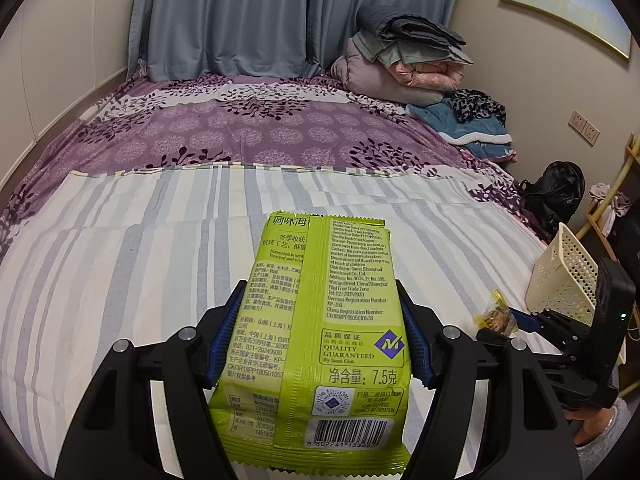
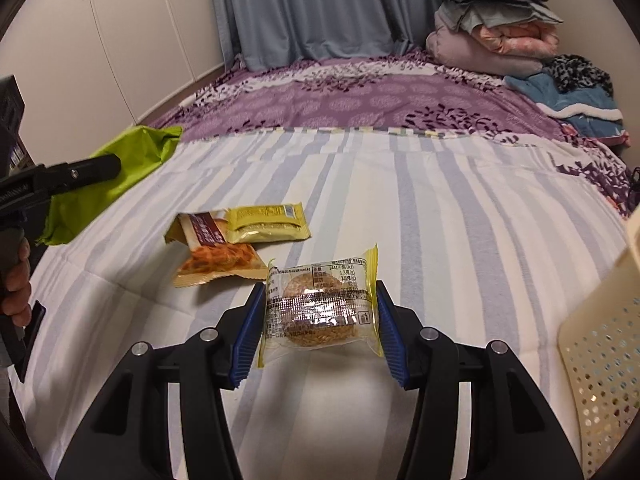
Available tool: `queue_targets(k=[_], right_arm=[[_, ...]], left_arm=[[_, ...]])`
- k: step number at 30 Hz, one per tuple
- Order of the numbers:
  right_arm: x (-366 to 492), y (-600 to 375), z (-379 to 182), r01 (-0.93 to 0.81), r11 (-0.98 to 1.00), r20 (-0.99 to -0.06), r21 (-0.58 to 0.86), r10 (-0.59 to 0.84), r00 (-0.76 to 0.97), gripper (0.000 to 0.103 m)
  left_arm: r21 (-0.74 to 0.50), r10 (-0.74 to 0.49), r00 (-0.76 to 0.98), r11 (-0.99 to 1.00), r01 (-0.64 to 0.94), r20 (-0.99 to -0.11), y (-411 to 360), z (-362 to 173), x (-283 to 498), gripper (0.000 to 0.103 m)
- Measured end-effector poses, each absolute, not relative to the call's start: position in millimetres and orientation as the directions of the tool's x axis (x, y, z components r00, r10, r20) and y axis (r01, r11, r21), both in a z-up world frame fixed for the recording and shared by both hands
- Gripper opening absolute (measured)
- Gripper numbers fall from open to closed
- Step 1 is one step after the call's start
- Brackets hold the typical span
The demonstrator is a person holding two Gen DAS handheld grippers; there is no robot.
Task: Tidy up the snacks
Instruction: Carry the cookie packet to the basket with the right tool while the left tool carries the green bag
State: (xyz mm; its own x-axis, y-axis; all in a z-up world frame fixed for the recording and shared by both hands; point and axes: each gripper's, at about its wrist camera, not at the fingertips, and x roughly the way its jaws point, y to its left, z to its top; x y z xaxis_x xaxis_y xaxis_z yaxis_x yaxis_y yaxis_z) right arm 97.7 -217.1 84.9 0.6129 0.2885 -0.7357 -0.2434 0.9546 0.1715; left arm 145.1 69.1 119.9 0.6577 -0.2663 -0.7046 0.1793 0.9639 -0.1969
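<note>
My left gripper [image 1: 320, 296] is shut on a lime-green snack packet [image 1: 316, 320], which it holds upright above the striped bed with the printed back and barcode facing the camera. The right wrist view shows that green packet [image 2: 120, 172] at the left edge, off the sheet. My right gripper [image 2: 320, 300] is shut on a round brown cake in a clear wrapper with yellow ends [image 2: 320, 312], its blue pads pressing both sides just above the sheet. In the left wrist view the wrapped cake [image 1: 494, 318] shows at the right, close to the cream basket [image 1: 560, 276].
An orange snack packet [image 2: 216, 256] and a yellow one [image 2: 268, 224] lie overlapping on the striped sheet [image 2: 440, 220]. The perforated cream basket [image 2: 600, 360] stands at the bed's right edge. Folded blankets [image 1: 400, 64] are piled at the far right corner, with white cupboards along the left.
</note>
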Motion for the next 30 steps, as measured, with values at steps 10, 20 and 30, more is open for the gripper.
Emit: queue_targets(k=[10,20,30], right_arm=[[64.3,-252.1,129.1,-0.171,0.966,-0.651,0.195,0.257,0.714,0.053],[37.6,-306.5,162.2,-0.068,0.977,-0.583,0.202,0.176,0.794,0.053],[-2.6,-391.3,171.1,0.127,0.973,-0.563,0.193,0.004,0.826,0.053]], left_arm=[[-0.161,-0.24,0.718,0.971,0.178,-0.653,72.2,165.9,130.3,0.07],[-0.135,-0.283,0.739,0.957,0.255,-0.611,41.1,197.1,111.9,0.07],[-0.122,-0.346,0.727,0.931,0.344,-0.593,-6.4,212.0,101.7,0.07]])
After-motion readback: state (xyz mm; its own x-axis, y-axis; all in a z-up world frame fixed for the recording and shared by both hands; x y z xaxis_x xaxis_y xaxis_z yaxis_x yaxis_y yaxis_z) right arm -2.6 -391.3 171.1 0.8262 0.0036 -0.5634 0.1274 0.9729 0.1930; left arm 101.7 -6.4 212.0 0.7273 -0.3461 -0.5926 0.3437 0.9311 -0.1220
